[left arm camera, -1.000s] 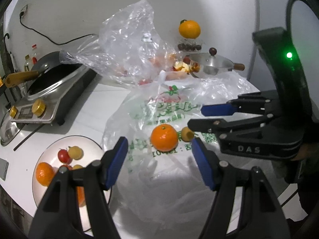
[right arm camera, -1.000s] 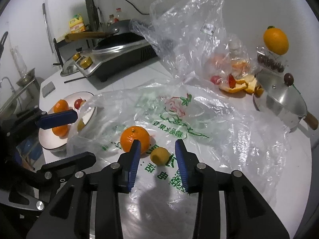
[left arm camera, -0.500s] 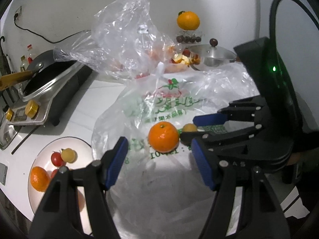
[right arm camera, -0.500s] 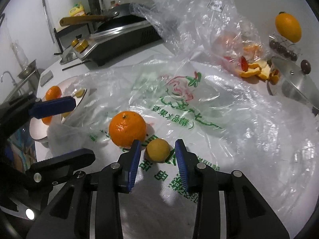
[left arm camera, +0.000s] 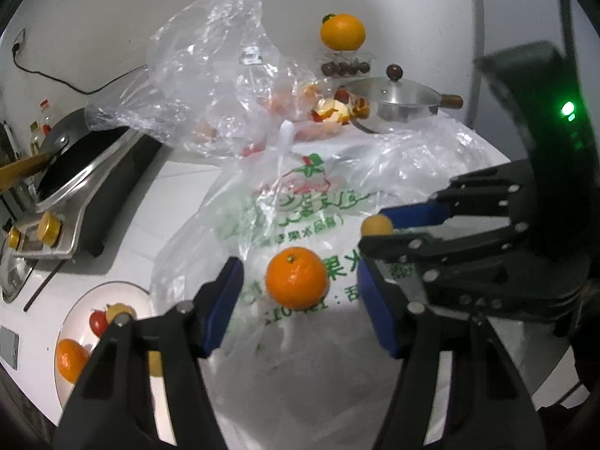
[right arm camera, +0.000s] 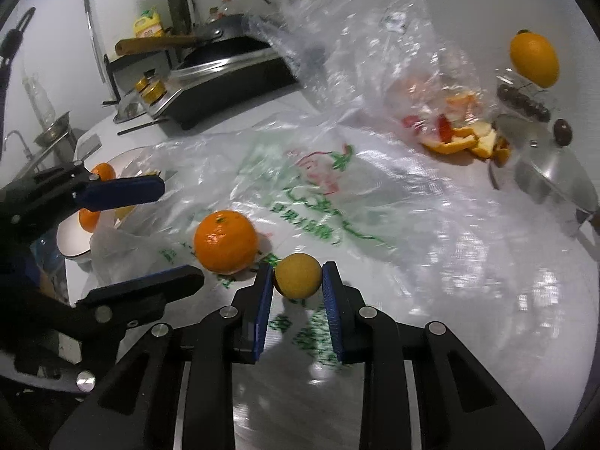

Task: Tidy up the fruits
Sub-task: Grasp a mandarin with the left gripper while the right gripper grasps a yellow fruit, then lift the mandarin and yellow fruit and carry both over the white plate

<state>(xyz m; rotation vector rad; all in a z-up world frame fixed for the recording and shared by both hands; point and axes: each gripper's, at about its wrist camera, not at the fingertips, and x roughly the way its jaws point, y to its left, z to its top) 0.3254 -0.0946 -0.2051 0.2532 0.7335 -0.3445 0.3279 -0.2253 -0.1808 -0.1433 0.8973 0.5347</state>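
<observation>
The right gripper (right arm camera: 296, 277) clamps a small yellow fruit (right arm camera: 297, 275) between its blue pads at lower centre of its view. Just left of it an orange (right arm camera: 225, 242) lies on a printed plastic bag (right arm camera: 337, 202). The left gripper (left arm camera: 300, 288), jaws wide, frames that orange. A plate (left arm camera: 80, 311) with fruit sits at lower left.

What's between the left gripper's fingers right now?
In the left wrist view, the left gripper is open around the orange, which sits on the printed bag, untouched.
</observation>
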